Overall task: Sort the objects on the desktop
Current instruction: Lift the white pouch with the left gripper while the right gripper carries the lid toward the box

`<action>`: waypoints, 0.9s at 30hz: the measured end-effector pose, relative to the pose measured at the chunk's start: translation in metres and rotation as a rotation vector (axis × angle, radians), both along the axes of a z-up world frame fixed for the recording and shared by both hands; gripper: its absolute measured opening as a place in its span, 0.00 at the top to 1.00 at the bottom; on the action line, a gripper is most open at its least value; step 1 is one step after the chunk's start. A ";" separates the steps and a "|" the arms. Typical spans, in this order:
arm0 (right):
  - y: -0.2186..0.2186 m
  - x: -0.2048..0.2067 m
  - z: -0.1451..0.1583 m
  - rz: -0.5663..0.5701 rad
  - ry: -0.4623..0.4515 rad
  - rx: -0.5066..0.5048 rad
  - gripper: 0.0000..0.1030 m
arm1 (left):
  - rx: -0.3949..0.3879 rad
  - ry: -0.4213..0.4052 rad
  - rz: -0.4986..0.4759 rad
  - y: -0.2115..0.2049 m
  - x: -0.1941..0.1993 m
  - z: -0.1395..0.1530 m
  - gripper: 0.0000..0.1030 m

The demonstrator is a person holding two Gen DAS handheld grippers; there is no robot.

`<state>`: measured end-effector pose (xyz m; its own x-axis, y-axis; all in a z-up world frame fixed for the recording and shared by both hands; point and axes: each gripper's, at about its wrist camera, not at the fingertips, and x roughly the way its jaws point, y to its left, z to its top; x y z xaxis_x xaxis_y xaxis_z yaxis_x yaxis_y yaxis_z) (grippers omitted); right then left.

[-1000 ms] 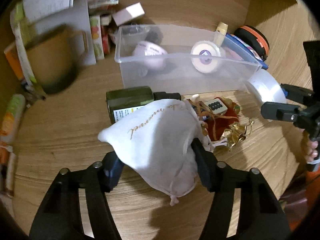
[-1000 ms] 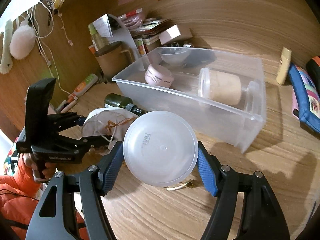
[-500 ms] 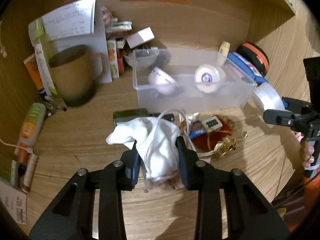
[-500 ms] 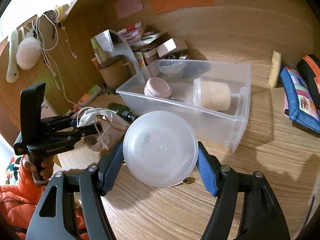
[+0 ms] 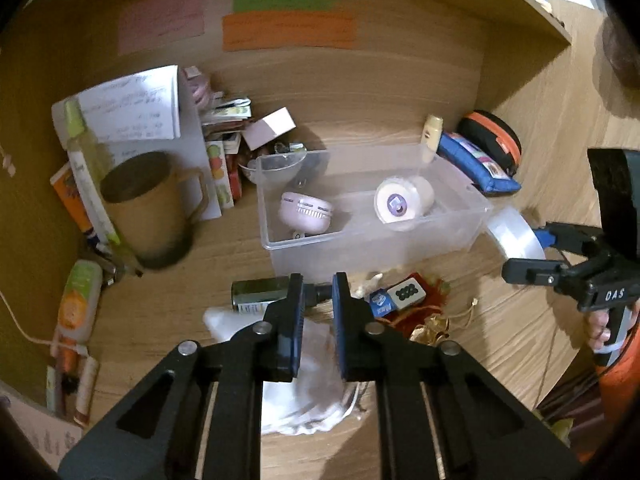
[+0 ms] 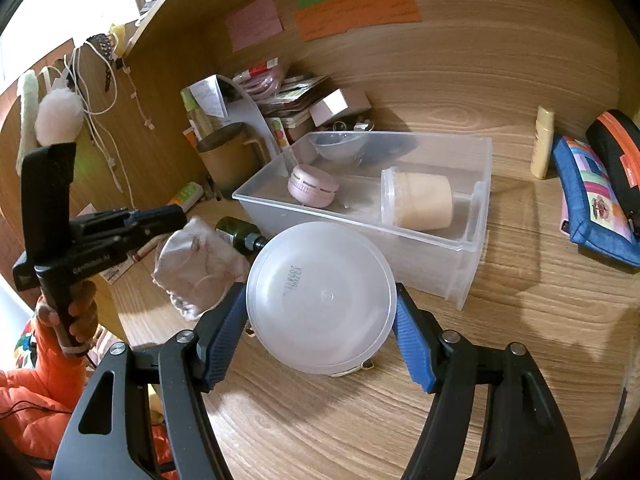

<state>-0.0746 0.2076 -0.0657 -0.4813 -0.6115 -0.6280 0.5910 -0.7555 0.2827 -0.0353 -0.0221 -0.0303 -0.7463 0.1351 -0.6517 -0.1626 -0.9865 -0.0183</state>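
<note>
1. The right tool [image 6: 320, 322] is clamped on a round translucent plastic lid [image 6: 321, 298], one blue pad on each side of its rim, and holds it above the wooden tabletop [image 6: 520, 320] just in front of the clear plastic storage bin [image 6: 460, 256].
2. The left tool [image 5: 317, 320] has its jaws drawn close together; the white cloth drawstring pouch [image 5: 304, 396] hangs at them in the right wrist view, so I judge it pinched by its cords or neck, though the exact contact is hidden.
3. Below and beyond that pouch, loose things lie unsorted on the tabletop: a dark green glass bottle [image 5: 256, 294] on its side, a white mahjong tile [image 5: 408, 292], a small blue packet [image 5: 379, 305] and a red-and-gold fabric bag [image 5: 424, 318].
4. Farther back, the bin already holds a pink round gadget [image 5: 306, 214] and a beige jar with a clear cap [image 5: 404, 204], both lying inside.
5. My reading: sorting is partway through. Two items are binned, two are in hand, and several remain outside.
</note>
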 end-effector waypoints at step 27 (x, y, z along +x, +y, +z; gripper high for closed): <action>-0.021 -0.018 -0.006 -0.014 -0.044 0.011 0.35 | -0.140 -0.140 0.060 0.003 -0.012 -0.077 0.45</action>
